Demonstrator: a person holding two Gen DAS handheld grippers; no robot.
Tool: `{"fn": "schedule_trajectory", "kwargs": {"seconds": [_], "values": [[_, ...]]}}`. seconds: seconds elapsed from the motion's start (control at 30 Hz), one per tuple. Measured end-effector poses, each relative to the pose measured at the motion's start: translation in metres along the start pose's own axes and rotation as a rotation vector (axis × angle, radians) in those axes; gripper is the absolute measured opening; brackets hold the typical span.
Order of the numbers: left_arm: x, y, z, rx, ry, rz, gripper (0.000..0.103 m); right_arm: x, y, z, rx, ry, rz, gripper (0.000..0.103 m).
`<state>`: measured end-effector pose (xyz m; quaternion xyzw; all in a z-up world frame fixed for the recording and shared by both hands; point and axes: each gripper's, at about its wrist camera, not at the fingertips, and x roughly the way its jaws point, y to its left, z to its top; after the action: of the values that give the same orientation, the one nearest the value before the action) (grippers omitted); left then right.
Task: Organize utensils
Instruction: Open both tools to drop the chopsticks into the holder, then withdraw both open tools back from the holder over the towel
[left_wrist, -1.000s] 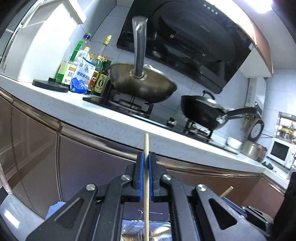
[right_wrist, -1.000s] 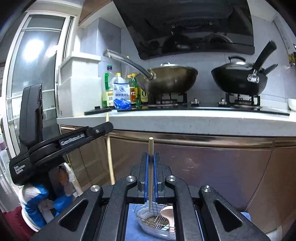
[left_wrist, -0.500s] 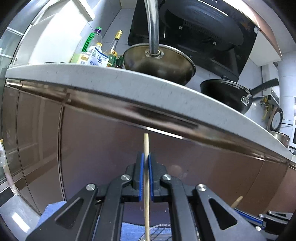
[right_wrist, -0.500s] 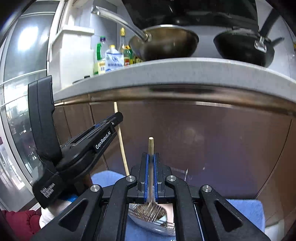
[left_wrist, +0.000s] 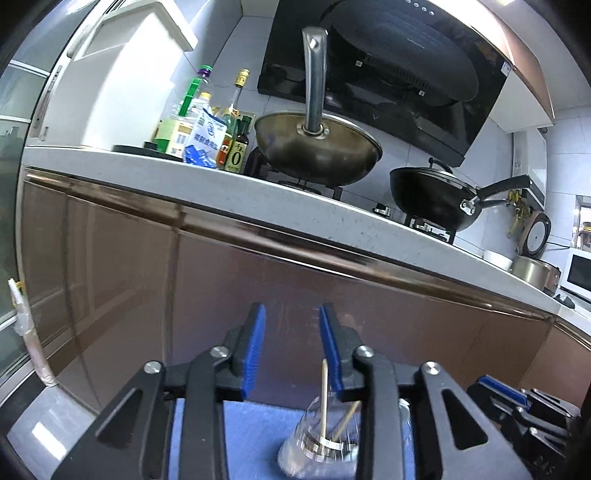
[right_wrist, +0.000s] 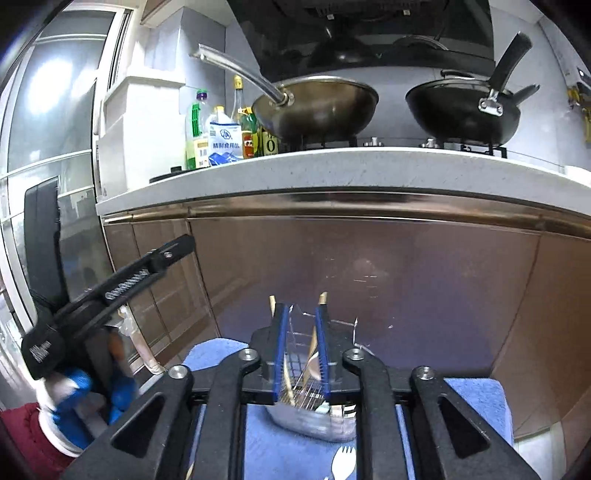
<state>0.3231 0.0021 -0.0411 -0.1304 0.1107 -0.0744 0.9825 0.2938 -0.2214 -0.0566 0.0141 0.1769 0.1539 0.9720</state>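
Left gripper (left_wrist: 291, 349): black frame, ribbed blue pads, jaws opening, nothing pressed between them. Below it a clear, round plastic holder (left_wrist: 321, 443) stands on a blue terry towel (left_wrist: 255, 432). Two thin wooden chopsticks (left_wrist: 324, 398) lean inside it, free of the pads.

Right gripper (right_wrist: 300, 349): same build, jaws opening, a narrow gap. The two chopstick tips rise near the pads; whether the pads touch them I cannot tell. Wire grid visible inside the holder, plus a pale spoon-like shape, blurred. One white plastic spork (right_wrist: 343, 466) lies flat on the towel, near edge.

Behind: speckled white countertop (right_wrist: 369, 168) over glossy brown cabinet fronts. Two woks on the stove: one bare metal (right_wrist: 317, 107) with a long steel handle, one black (right_wrist: 463, 110).
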Motion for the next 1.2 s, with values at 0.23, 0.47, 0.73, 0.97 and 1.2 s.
{"fn": "schedule_trajectory", "kwargs": {"seconds": [0.23, 0.47, 0.73, 0.97, 1.2], "values": [[-0.077, 0.02, 0.013, 0.005, 0.061, 0.027, 0.043, -0.053, 0.02, -0.004, 0.015, -0.011, -0.007, 0.027], [-0.132, 0.035, 0.008, 0.036, 0.131, 0.081, 0.044, -0.102, 0.039, -0.02, 0.027, -0.021, -0.027, 0.039], [-0.176, 0.044, -0.013, 0.024, 0.196, 0.093, 0.044, -0.146, 0.063, -0.05, 0.007, -0.021, -0.087, 0.047], [-0.215, 0.041, -0.018, 0.023, 0.188, 0.088, 0.044, -0.175, 0.058, -0.069, 0.07, -0.039, -0.121, 0.053], [-0.257, 0.046, -0.02, 0.031, 0.174, 0.113, 0.044, -0.197, 0.051, -0.081, 0.127, -0.051, -0.151, 0.053]]}}
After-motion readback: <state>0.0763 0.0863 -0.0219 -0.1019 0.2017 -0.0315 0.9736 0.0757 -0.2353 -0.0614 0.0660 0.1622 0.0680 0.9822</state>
